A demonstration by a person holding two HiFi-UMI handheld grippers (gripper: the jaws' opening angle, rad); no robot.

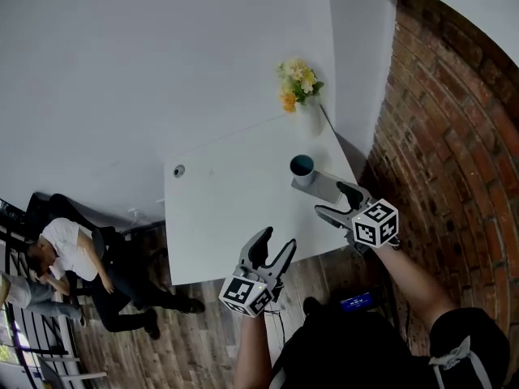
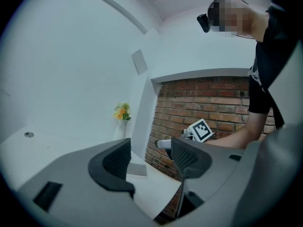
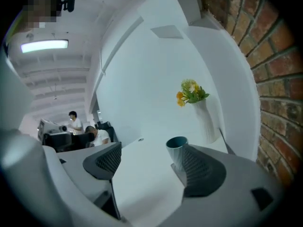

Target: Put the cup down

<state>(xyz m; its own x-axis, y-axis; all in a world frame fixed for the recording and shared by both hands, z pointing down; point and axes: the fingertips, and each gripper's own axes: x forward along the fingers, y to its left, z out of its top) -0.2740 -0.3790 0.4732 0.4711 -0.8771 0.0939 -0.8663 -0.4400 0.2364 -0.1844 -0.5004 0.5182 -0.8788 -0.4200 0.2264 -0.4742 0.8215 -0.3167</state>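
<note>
A teal cup (image 1: 302, 167) stands upright on a grey pad (image 1: 322, 188) near the right edge of the white table (image 1: 227, 209). My right gripper (image 1: 336, 202) hovers open just in front of the pad with nothing between its fingers. In the right gripper view the cup (image 3: 177, 148) rises just beyond the right fingertip, apart from the open right gripper (image 3: 149, 157). My left gripper (image 1: 276, 241) hangs open and empty over the table's front edge. In the left gripper view the left gripper (image 2: 150, 150) frames part of the grey pad (image 2: 137, 170).
A white vase of yellow flowers (image 1: 298, 87) stands at the table's far right corner. A round cable hole (image 1: 178, 171) sits at the left side. A brick wall (image 1: 454, 136) runs along the right. People (image 1: 73, 258) sit on chairs at the lower left.
</note>
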